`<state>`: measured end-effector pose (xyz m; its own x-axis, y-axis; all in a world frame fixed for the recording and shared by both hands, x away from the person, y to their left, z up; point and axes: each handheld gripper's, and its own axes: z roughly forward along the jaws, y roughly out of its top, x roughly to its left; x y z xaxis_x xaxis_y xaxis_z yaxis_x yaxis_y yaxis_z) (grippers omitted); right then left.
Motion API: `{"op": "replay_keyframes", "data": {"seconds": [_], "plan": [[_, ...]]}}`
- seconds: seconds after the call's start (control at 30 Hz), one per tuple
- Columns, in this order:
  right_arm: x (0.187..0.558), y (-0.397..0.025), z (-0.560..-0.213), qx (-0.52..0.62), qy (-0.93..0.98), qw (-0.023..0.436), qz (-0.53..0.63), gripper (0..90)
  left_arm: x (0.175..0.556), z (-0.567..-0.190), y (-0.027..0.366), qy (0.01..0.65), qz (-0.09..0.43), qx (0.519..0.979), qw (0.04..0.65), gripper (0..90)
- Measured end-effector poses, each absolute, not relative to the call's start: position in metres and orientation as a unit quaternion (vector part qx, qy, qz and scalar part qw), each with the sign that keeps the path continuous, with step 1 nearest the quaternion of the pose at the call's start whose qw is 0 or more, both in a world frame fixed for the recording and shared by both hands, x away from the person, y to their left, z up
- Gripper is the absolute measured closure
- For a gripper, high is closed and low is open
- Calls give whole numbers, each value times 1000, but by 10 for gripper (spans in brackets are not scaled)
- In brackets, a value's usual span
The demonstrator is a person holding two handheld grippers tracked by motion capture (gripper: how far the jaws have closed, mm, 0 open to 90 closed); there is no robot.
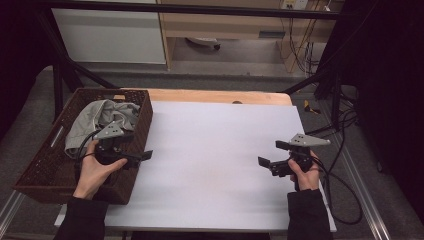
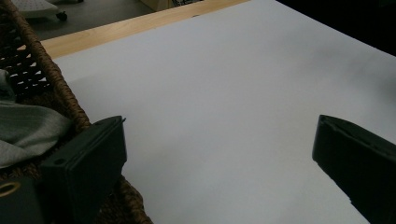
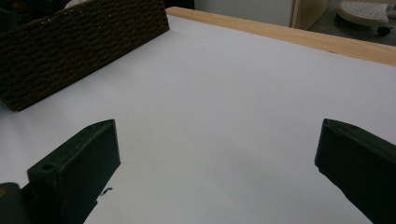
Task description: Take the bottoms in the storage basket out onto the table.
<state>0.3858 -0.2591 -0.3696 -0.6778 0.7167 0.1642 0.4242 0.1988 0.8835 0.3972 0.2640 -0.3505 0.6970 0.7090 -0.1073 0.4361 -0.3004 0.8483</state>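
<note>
A person's left hand (image 1: 95,170) is holding the left gripper (image 1: 141,157) over the near right rim of a brown wicker basket (image 1: 37,172), jaws spread wide and empty. A crumpled grey garment (image 1: 100,117) is lying inside the basket. The right gripper (image 1: 272,156), also released, is hovering above the white table (image 1: 210,150), pointing left.

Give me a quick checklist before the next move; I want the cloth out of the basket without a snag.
1. Left gripper open: ok, jaws wide apart.
2. Right gripper open and free: ok, it holds nothing.
3. Grey cloth reachable: ok, it lies bunched in the basket with its top exposed.
4. Left gripper over the cloth: not ok, its jaws point across the basket's rim toward the white sheet.
5. Landing spot on the sheet: ok.
6. Cloth caught on the weave: cannot tell.
</note>
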Motion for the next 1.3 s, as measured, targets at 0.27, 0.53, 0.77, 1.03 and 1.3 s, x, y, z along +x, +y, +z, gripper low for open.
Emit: {"op": "replay_keyframes", "data": {"seconds": [0.27, 0.53, 0.77, 1.03, 1.3], "plan": [[385, -260, -369, 376, 760, 143, 510, 4, 397, -350, 265, 362, 146, 793, 468, 26], [386, -260, -370, 377, 761, 142, 509, 4, 397, -350, 265, 364, 145, 793, 467, 26], [386, -261, -370, 378, 760, 142, 509, 4, 397, -349, 267, 367, 147, 792, 465, 26], [386, -261, -371, 378, 761, 142, 508, 4, 398, -349, 270, 372, 148, 791, 463, 26], [386, -261, -371, 378, 761, 142, 508, 4, 399, -349, 274, 376, 151, 789, 462, 26]]}}
